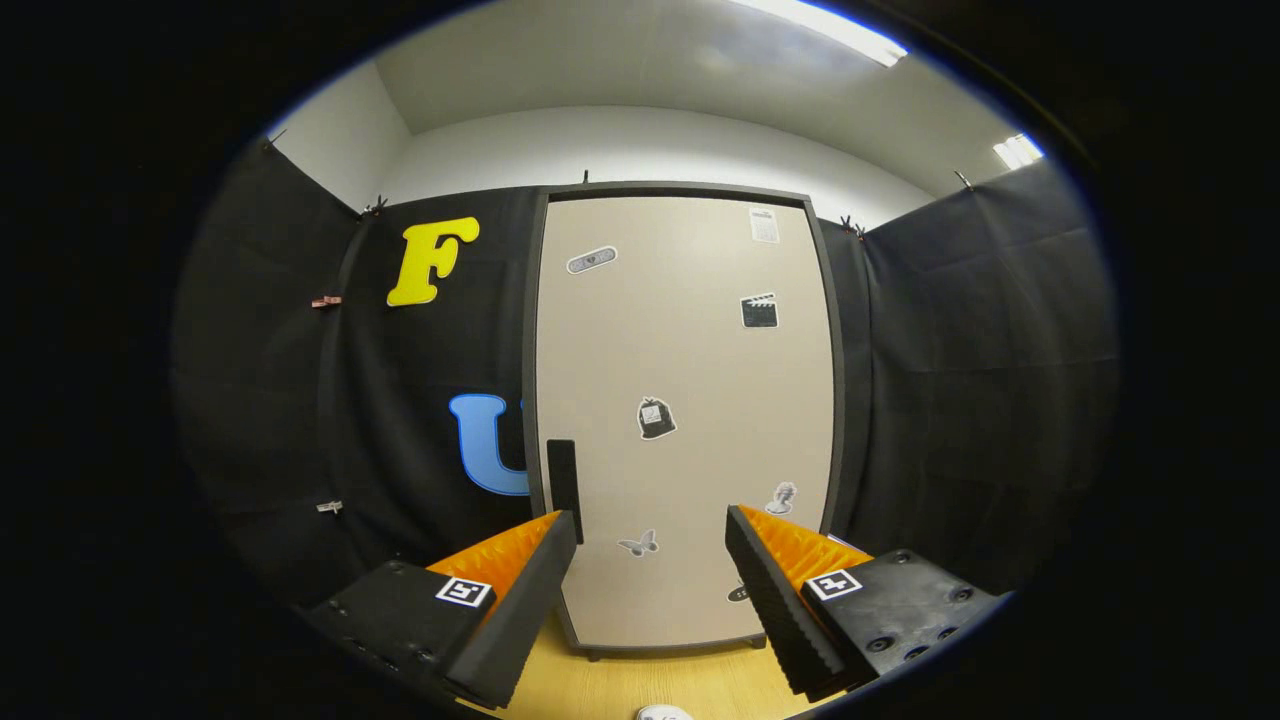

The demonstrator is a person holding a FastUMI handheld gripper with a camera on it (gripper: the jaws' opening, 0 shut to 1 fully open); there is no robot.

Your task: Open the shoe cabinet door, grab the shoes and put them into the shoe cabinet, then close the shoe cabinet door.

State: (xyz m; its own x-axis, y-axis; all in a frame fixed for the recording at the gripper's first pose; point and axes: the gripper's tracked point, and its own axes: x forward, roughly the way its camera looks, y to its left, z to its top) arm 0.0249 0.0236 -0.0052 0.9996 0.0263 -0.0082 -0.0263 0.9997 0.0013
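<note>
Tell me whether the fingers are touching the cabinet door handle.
Apart. The gripper view shows the gripper open, its fingers short of the shut door; the handle sits above the left fingertip, nothing between the fingers.

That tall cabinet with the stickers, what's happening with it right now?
A handheld gripper is pointed at the shoe cabinet, whose door is shut. The fingers are spread apart and hold nothing. The dark handle on the door's left edge sits just above the left finger, not yet touched. A small part of something white lies on the wooden floor below the fingers; whether it is a shoe is unclear.

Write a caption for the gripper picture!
Open gripper faces the closed beige sticker-dotted shoe cabinet door, near its black handle.
</note>
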